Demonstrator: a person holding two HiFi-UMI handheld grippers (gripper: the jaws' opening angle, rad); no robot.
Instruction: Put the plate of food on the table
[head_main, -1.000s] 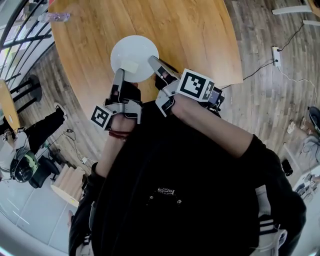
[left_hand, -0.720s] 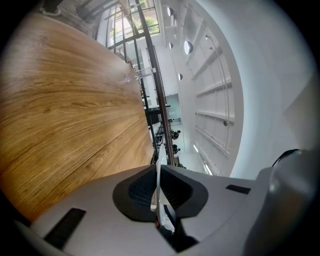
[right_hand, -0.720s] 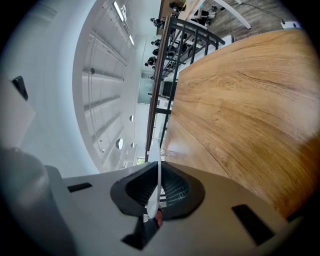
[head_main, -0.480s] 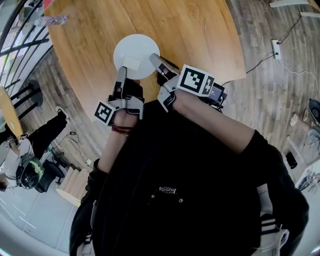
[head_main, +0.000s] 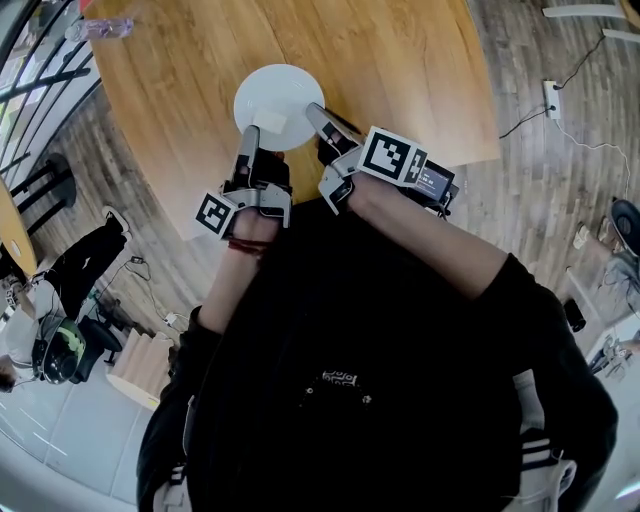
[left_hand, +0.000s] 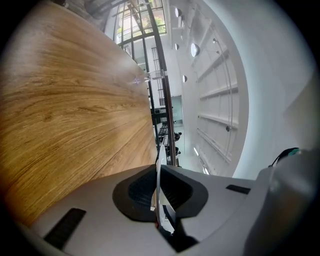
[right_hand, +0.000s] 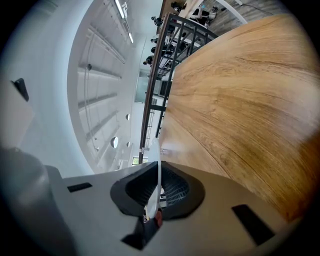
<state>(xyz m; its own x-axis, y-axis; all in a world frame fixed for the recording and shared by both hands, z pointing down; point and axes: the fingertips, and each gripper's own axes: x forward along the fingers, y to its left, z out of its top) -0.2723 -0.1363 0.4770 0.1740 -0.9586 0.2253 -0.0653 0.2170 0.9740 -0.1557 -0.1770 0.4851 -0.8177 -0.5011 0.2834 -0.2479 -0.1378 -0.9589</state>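
Observation:
A round white plate (head_main: 280, 92) with a pale square piece of food (head_main: 270, 122) near its near rim is held over the round wooden table (head_main: 400, 70). My left gripper (head_main: 248, 135) is shut on the plate's near left rim. My right gripper (head_main: 316, 112) is shut on the near right rim. In the left gripper view the plate (left_hand: 157, 182) shows edge-on between the jaws of the left gripper (left_hand: 158, 192), with the table (left_hand: 65, 110) alongside. The right gripper view shows the same thin rim (right_hand: 159, 167) pinched by the right gripper (right_hand: 159, 187). I cannot tell whether the plate touches the wood.
A clear plastic bottle (head_main: 100, 28) lies at the table's far left edge. A dark railing (head_main: 40, 80) runs past the table's left side. A power strip with its cable (head_main: 553, 98) lies on the wooden floor to the right. A seated person (head_main: 60, 290) is at the lower left.
Both grippers, still holding the plate, have carried it a little farther in over the table.

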